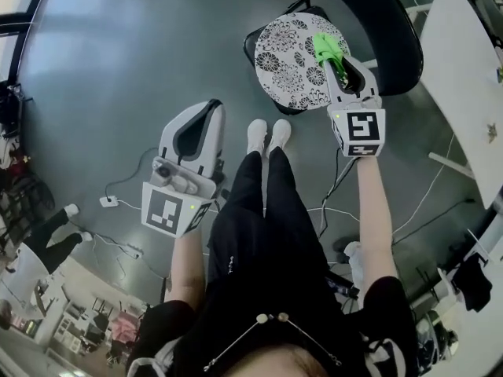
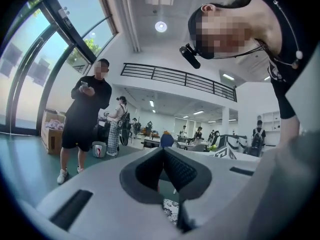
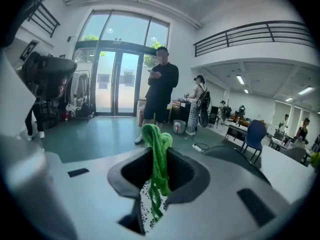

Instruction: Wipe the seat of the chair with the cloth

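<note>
The right tool (image 1: 339,63) pinched a crumpled green cloth (image 1: 325,47) at the right of the round black-and-white floral chair seat (image 1: 287,61), seemingly touching it. The left tool (image 1: 208,108), pressed together and empty, hung over the grey floor (image 1: 118,69), nearer and left.

We can read no words, brand names or numbers anywhere in these views. The only sign-like marks are black-and-white square markers. One stands on the left white cube (image 1: 174,210) of the pale grey left gripper (image 1: 211,107), another on the right white cube (image 1: 361,132) of the pale grey right gripper (image 1: 334,60). Each shows blocky black shapes inside a black frame, not letters. Far back in the left gripper view, a distant white object (image 2: 223,153) bears a similar pattern, too small for us to make out
</note>
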`<action>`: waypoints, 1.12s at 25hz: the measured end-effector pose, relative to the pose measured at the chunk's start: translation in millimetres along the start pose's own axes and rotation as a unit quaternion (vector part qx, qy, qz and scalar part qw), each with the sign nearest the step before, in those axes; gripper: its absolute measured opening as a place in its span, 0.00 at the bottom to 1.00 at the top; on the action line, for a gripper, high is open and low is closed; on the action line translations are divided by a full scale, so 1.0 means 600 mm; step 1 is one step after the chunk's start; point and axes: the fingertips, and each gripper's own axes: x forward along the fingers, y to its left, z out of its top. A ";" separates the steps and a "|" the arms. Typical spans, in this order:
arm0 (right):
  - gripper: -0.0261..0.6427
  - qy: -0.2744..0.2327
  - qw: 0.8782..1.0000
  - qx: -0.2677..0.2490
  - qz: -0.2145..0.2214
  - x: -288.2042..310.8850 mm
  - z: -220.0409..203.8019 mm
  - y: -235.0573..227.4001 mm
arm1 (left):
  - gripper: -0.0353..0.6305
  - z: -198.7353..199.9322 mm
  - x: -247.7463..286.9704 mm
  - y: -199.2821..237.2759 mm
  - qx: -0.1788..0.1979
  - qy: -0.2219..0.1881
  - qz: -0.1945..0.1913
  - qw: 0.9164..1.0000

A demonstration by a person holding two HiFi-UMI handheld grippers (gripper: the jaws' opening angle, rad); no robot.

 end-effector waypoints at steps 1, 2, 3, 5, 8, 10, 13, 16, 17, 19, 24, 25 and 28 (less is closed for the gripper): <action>0.17 0.011 1.000 -0.001 0.009 0.023 -0.017 -0.003 | 0.06 -0.013 0.013 0.013 0.001 -0.004 0.007 1.000; 0.17 0.022 1.000 0.000 0.017 0.046 -0.036 -0.006 | 0.06 -0.026 0.026 0.026 -0.001 -0.011 0.012 1.000; 0.17 0.035 0.999 0.002 0.025 0.066 -0.056 -0.008 | 0.06 -0.039 0.038 0.040 -0.005 -0.018 0.018 1.000; 0.17 0.067 0.997 -0.001 0.040 0.105 -0.101 -0.009 | 0.06 -0.068 0.059 0.066 -0.013 -0.027 0.029 0.999; 0.17 0.119 0.990 -0.013 0.073 0.161 -0.167 -0.003 | 0.06 -0.114 0.079 0.096 -0.008 -0.020 0.042 0.999; 0.17 0.149 0.984 -0.020 0.092 0.195 -0.208 0.000 | 0.06 -0.140 0.084 0.107 -0.011 -0.014 0.046 0.999; 0.17 0.184 0.975 -0.038 0.118 0.241 -0.263 0.006 | 0.06 -0.180 0.085 0.117 -0.017 0.004 0.055 0.998; 0.17 0.219 0.964 -0.050 0.141 0.283 -0.317 0.014 | 0.06 -0.219 0.085 0.118 -0.021 0.026 0.054 0.998; 0.17 0.232 0.960 -0.054 0.146 0.294 -0.334 0.014 | 0.06 -0.228 0.085 0.116 -0.022 0.032 0.053 0.998; 0.17 0.254 0.953 -0.062 0.153 0.317 -0.362 0.012 | 0.06 -0.238 0.085 0.110 -0.031 0.037 0.051 0.998; 0.17 0.280 0.945 -0.064 0.158 0.388 -0.391 0.001 | 0.06 -0.263 0.085 0.108 -0.055 0.049 0.047 0.996; 0.17 0.286 0.943 -0.068 0.157 0.402 -0.396 0.000 | 0.06 -0.266 0.085 0.110 -0.057 0.050 0.048 0.996; 0.17 0.303 0.934 -0.103 0.155 0.438 -0.413 -0.005 | 0.06 -0.285 0.083 0.120 -0.057 0.067 0.060 0.994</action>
